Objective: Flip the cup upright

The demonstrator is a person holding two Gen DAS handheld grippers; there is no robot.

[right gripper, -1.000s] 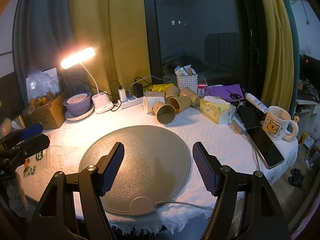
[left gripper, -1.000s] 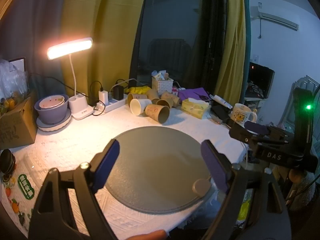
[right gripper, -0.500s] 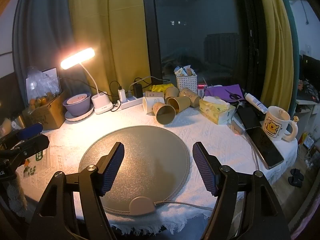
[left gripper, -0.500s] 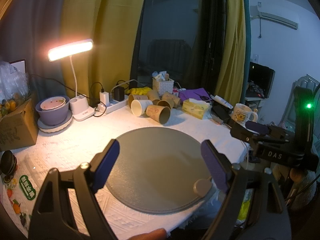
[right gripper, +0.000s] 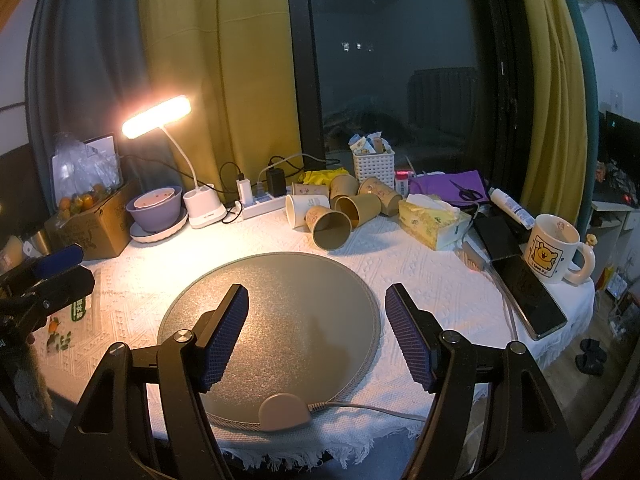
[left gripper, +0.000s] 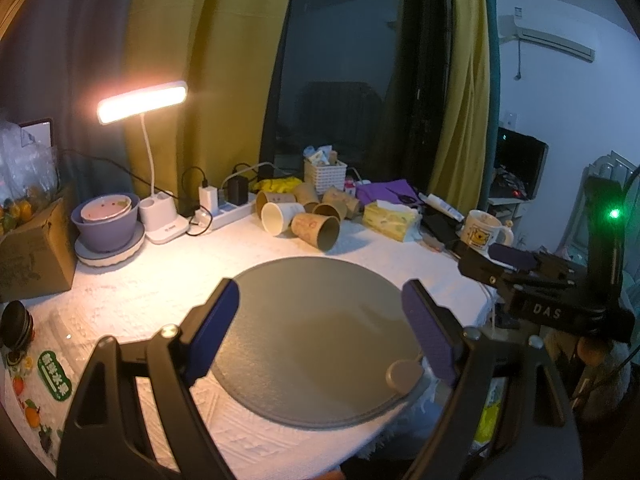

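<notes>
Several paper cups lie on their sides in a pile at the back of the table. The nearest brown cup [left gripper: 316, 231] [right gripper: 329, 227] has its mouth toward me; a white cup [left gripper: 281, 217] [right gripper: 306, 208] lies beside it. My left gripper [left gripper: 320, 334] is open and empty above the near edge of a round grey mat [left gripper: 316, 320]. My right gripper [right gripper: 318, 334] is open and empty above the same mat [right gripper: 280, 304]. Each gripper shows at the edge of the other's view: the right one in the left wrist view [left gripper: 520, 272], the left one in the right wrist view [right gripper: 44, 276].
A lit desk lamp [right gripper: 200, 208], purple bowl [right gripper: 154, 208], power strip [right gripper: 260, 204], white basket [right gripper: 374, 168], tissue box [right gripper: 432, 220], phones [right gripper: 528, 296] and a bear mug [right gripper: 554, 248] crowd the table's back and right. A cardboard box [right gripper: 96, 228] stands left.
Both grippers stay open; the left view has shifted slightly, the right is nearly still.
</notes>
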